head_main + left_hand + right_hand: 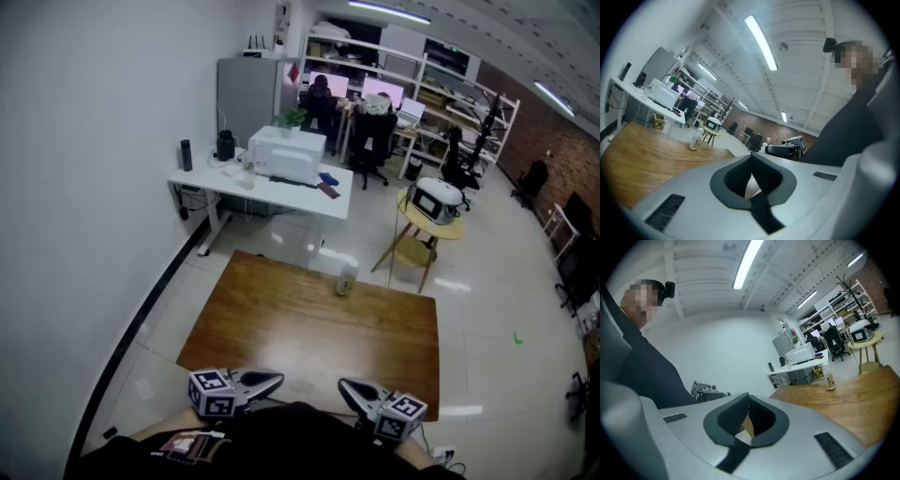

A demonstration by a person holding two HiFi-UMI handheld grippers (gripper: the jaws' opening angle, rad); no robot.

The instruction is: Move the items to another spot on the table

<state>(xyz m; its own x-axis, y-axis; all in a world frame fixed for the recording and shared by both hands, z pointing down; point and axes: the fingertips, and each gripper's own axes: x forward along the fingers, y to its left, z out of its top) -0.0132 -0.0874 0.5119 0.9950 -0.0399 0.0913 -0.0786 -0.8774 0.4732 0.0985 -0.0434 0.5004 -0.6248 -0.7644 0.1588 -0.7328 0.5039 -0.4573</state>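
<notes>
while left gripper (272, 380) and right gripper (347, 385) sit closed, empty, at 6 o'clock by person's body, bottle (347, 278) stands upright at 12 o'clock near table (272, 323) far edge. risk: long reach, jaws opened late, bottle knocked off edge.

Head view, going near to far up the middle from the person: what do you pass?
Left gripper and right gripper side by side, both shut → wooden table → bottle at its far edge → white desk → monitors at the back.
</notes>
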